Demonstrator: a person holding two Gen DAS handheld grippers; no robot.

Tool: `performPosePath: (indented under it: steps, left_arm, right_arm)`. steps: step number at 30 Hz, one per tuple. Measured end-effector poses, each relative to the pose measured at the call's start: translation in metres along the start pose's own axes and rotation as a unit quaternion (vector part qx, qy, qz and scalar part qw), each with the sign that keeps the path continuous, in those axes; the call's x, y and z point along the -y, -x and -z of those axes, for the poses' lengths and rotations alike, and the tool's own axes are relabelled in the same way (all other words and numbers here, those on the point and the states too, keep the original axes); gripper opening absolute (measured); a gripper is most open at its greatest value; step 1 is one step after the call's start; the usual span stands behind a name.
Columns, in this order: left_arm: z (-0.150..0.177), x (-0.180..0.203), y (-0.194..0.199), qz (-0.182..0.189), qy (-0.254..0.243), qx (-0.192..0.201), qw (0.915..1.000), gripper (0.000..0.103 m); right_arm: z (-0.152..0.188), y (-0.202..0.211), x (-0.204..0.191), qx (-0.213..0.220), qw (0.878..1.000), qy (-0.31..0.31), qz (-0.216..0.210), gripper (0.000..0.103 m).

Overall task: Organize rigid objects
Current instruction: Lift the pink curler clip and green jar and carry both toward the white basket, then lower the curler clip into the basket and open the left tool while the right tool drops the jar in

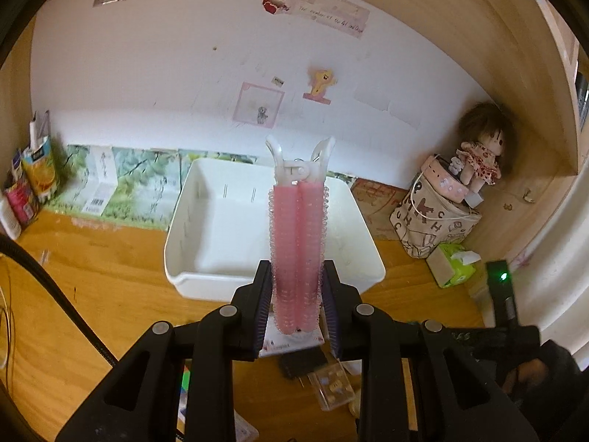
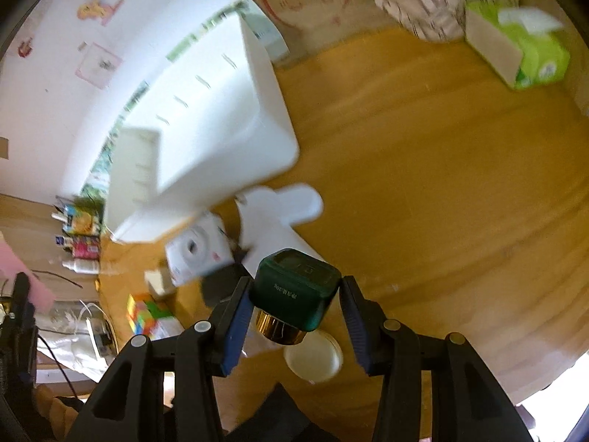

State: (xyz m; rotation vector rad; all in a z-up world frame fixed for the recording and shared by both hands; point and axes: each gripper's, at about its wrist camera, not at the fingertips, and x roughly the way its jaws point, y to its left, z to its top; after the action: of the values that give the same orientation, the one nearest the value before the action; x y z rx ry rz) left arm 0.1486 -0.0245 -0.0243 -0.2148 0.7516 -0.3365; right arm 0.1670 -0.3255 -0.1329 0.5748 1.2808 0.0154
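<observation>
Left gripper (image 1: 296, 294) clamps the light, springy pink hair-roller clip (image 1: 297, 250) at its lower end, frame centre before the white bin (image 1: 191, 258); right gripper (image 2: 294, 300) pinches the rigid, probably slippery green bottle (image 2: 294, 291) by its flat sides.

A wooden tabletop (image 1: 110, 280) carries a white plastic bin (image 1: 191, 254) near its middle. To the right stand a lettered fabric bag (image 1: 430, 228) and a green tissue box (image 1: 454, 269). Nearer lie a white instant camera (image 2: 197, 254), a colour cube (image 2: 145, 313) and a round cream lid (image 2: 316, 359).
</observation>
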Motion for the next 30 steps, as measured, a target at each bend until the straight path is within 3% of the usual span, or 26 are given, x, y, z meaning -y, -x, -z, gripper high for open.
performPosePath:
  steps: [12,19,30]
  left_arm:
    - [-0.037,-0.015,-0.037,0.000,-0.027,0.011,0.9996,0.029]
    - [-0.054,-0.024,-0.064,-0.003,-0.026,0.012,0.9996,0.029]
    - [-0.067,-0.034,-0.119,-0.020,-0.014,-0.022,0.9995,0.029]
  right_arm:
    - [-0.046,0.022,-0.041,0.097,0.994,0.027,-0.044,0.048]
    - [-0.068,0.015,-0.066,0.135,0.987,0.067,-0.047,0.048]
    - [-0.099,-0.024,-0.094,0.129,0.985,0.106,-0.041,0.048]
